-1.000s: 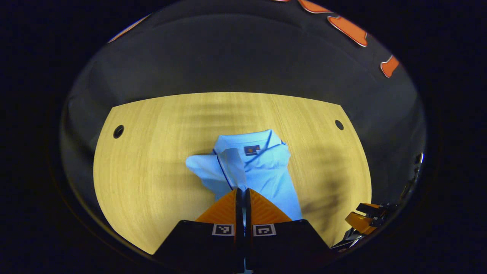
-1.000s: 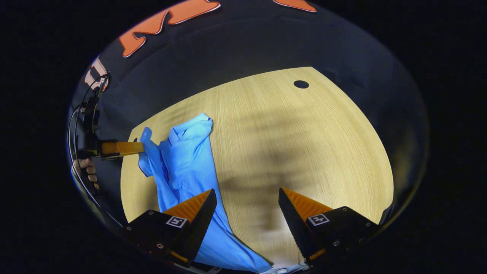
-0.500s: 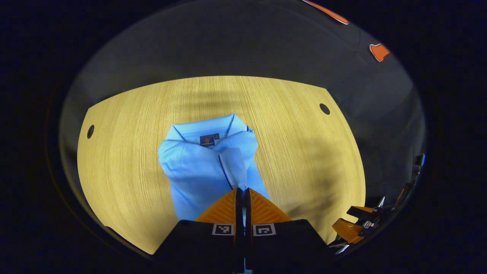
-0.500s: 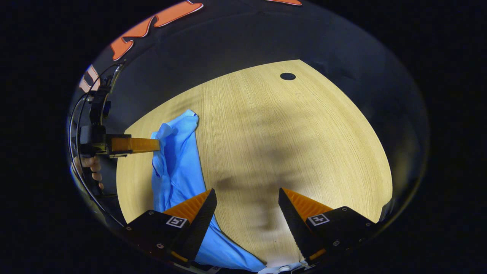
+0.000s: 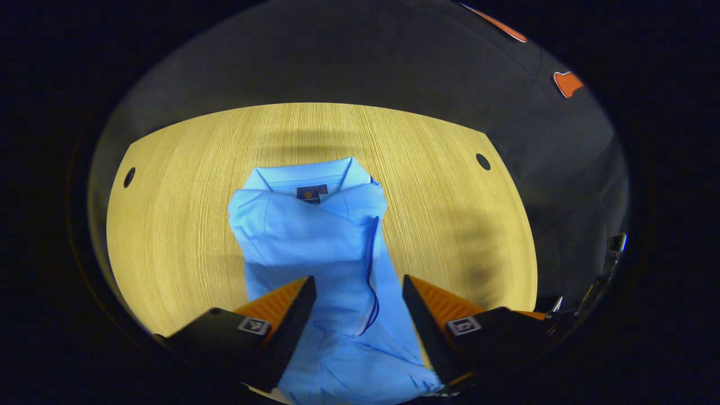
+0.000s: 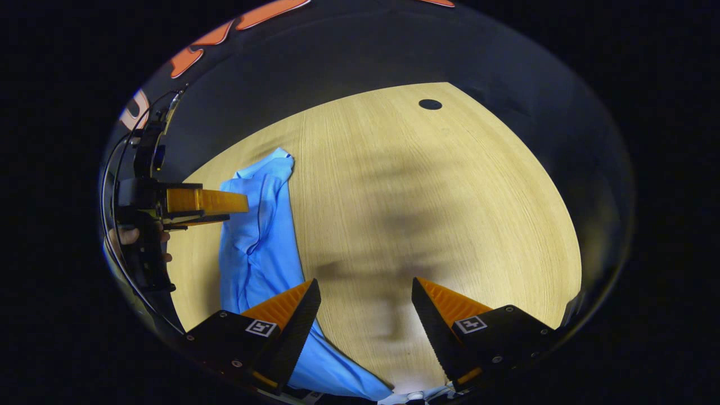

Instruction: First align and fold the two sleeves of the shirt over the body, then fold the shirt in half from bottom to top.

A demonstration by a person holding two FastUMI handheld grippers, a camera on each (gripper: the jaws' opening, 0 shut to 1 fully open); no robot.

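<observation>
A light blue polo shirt [image 5: 315,236] lies on the wooden table [image 5: 180,214], collar at the far end, with a sleeve folded over its body. My left gripper [image 5: 358,292] hangs open just above the shirt's lower body, one finger on each side of the dark-trimmed sleeve edge. In the right gripper view the same shirt [image 6: 256,225] stretches along the table's left side, and the left gripper [image 6: 239,205] hovers over it, held by a hand. My right gripper [image 6: 364,298] stands open over bare table, its left finger overlapping the shirt's lower edge.
The table [image 6: 450,214] has a round hole at each far corner [image 5: 482,162] [image 5: 129,177] [image 6: 430,104]. Black cloth walls surround it. Part of the right gripper's frame [image 5: 610,253] sits at the right edge of the left gripper view.
My left gripper carried the sleeve across the shirt's body, then opened and let it go; the sleeve now lies flat. The right gripper stayed open and barely moved.
</observation>
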